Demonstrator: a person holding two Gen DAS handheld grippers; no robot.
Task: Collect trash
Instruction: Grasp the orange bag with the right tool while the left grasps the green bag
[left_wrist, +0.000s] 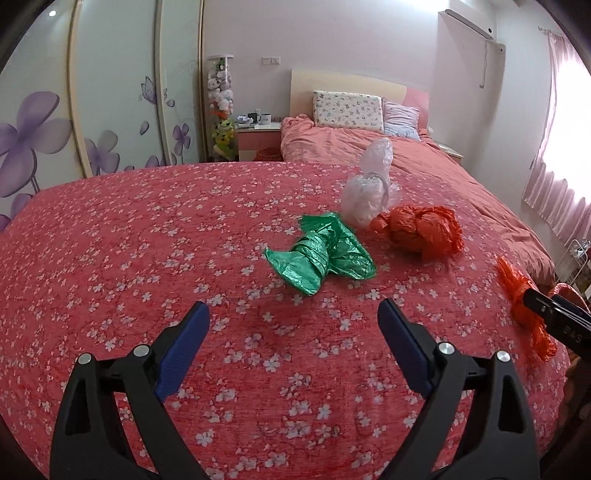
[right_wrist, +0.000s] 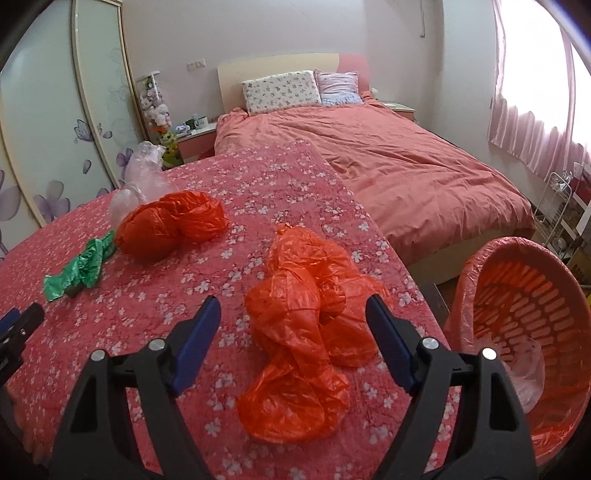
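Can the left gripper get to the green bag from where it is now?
Probably yes. The left gripper stands open and empty, and the green bag lies just ahead of its fingertips on the floral cloth, with only bare cloth between. The orange bag and clear bag sit beyond it.

Crumpled plastic bags on the flowered cloth, lined basket beside it
A green bag (left_wrist: 320, 254), a clear bag (left_wrist: 369, 188) and an orange bag (left_wrist: 421, 230) lie close together; a larger orange bag (right_wrist: 306, 332) sprawls near the orange basket (right_wrist: 524, 310), which tilts, holding a pale bag (right_wrist: 530, 373)
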